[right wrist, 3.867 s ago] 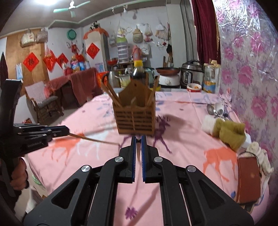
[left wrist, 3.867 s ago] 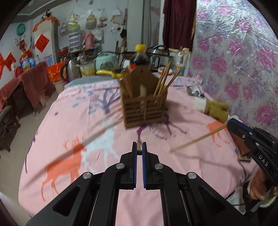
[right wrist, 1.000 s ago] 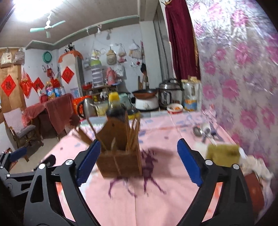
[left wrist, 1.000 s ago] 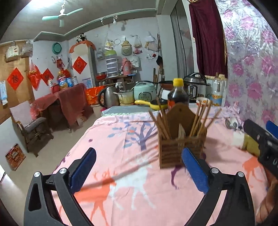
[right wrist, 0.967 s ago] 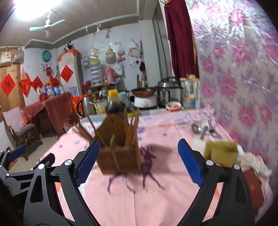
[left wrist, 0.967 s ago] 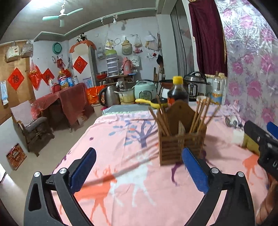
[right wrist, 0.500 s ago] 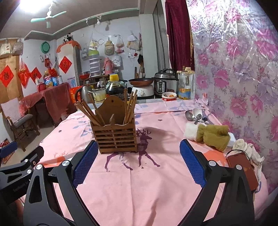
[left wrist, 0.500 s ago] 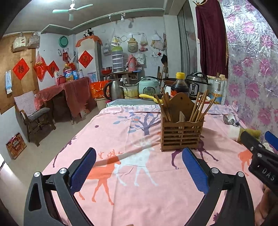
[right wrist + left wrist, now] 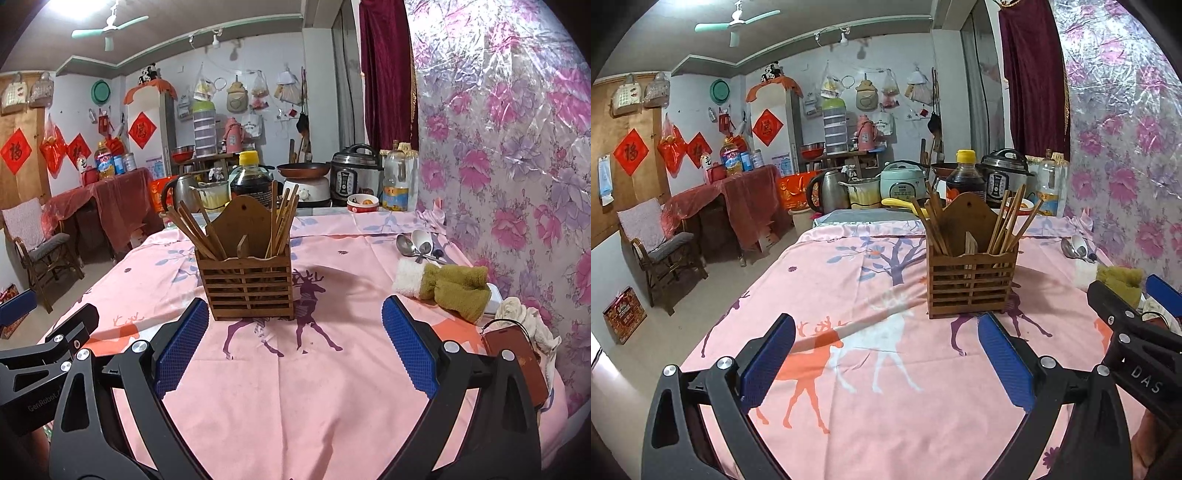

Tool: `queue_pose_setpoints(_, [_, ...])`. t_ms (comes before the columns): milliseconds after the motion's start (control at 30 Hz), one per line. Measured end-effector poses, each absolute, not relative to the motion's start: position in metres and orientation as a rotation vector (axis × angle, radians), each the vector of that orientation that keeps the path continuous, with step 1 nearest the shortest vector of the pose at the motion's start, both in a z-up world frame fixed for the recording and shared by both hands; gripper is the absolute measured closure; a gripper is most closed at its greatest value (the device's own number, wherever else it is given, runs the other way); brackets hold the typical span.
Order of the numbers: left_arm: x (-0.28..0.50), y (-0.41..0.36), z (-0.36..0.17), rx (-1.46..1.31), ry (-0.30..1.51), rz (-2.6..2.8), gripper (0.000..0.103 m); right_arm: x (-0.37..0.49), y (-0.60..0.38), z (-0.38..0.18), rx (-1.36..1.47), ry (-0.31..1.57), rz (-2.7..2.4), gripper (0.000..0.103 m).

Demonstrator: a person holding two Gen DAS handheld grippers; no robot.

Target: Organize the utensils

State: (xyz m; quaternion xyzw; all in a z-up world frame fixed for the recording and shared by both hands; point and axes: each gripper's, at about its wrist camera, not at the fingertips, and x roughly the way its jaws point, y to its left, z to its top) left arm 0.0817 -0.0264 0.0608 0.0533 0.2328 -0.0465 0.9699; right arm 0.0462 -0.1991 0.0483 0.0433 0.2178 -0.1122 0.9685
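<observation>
The left gripper (image 9: 886, 358) hangs wide apart and empty over the pink cloth, the wooden holder (image 9: 248, 282) stands mid-table with chopsticks (image 9: 195, 230) sorted into both sides, and the right gripper (image 9: 291, 347), equally spread, holds nothing, seemingly finished.

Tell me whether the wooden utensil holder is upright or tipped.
Upright: the wooden utensil holder sits flat on the pink tablecloth, chopsticks sticking up from it.
</observation>
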Motion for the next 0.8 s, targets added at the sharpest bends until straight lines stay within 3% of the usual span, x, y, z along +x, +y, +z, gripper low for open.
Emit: queue_pose_setpoints(800, [0.0809,-0.0264,0.0616,0.11,0.475,-0.095,0.006,0.0452,-0.1991,0.0498,0.086,0.438,-0.225,0.011])
